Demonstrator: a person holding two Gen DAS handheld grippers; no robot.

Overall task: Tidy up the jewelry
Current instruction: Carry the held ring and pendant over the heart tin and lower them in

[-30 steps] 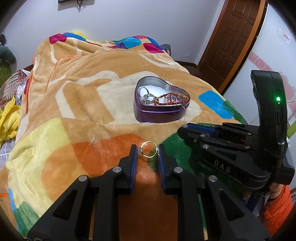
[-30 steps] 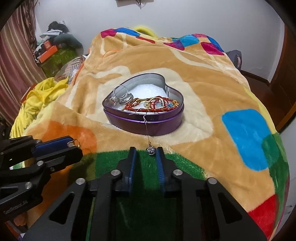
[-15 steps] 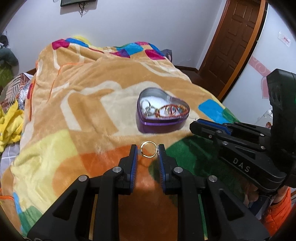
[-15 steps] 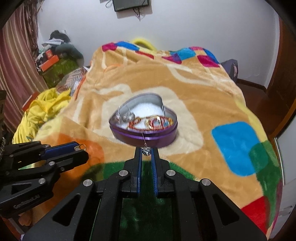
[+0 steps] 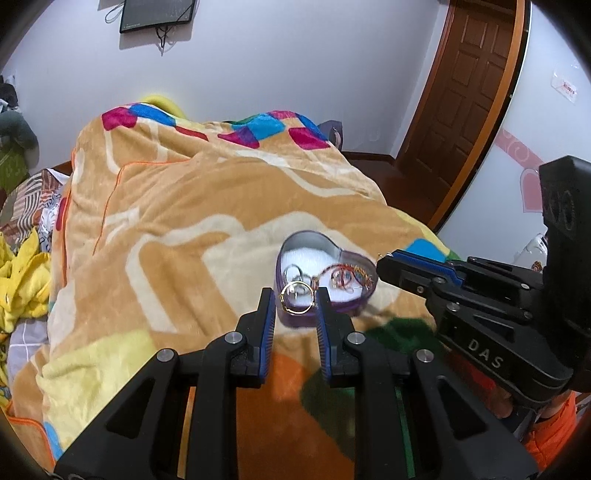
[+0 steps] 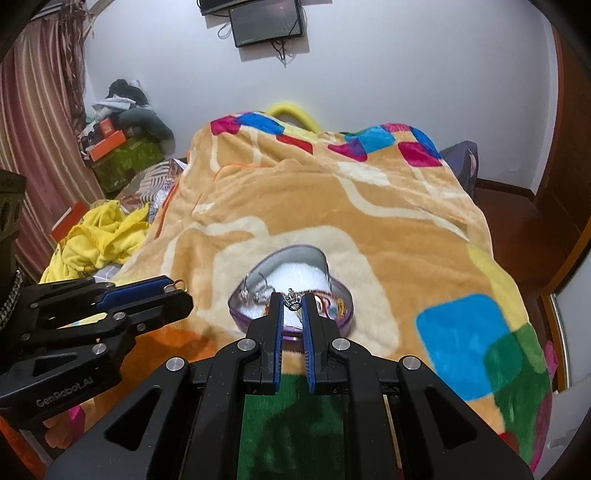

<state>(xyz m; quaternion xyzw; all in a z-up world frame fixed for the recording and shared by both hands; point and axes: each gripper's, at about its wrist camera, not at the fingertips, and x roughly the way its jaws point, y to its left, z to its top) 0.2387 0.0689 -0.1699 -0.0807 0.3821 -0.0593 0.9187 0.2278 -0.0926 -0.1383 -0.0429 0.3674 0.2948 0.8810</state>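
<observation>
A purple heart-shaped tin [image 5: 360, 299] [image 6: 345, 317] sits on the blanket and holds silver rings and a red braided bracelet [image 5: 347, 275]. My left gripper [image 5: 297, 299] is shut on a gold ring [image 5: 296, 302], held in the air just in front of the tin; the gripper also shows at the left of the right wrist view [image 6: 177, 291]. My right gripper [image 6: 293, 306] is shut on a small silver pendant [image 6: 291, 300], held above the tin's near side. Its chain is hard to see. The right gripper also shows in the left wrist view [image 5: 391, 264].
A colourful orange patchwork blanket [image 6: 369, 206] covers the bed. Yellow clothes [image 6: 99, 236] and clutter lie left of the bed. A brown door [image 5: 465, 96] stands at the right, and a wall screen [image 6: 267, 22] hangs behind.
Both grippers have risen and drawn back, so the tin looks smaller and lower. The right gripper closed tighter on the pendant and lifted it. The left still holds the ring.
</observation>
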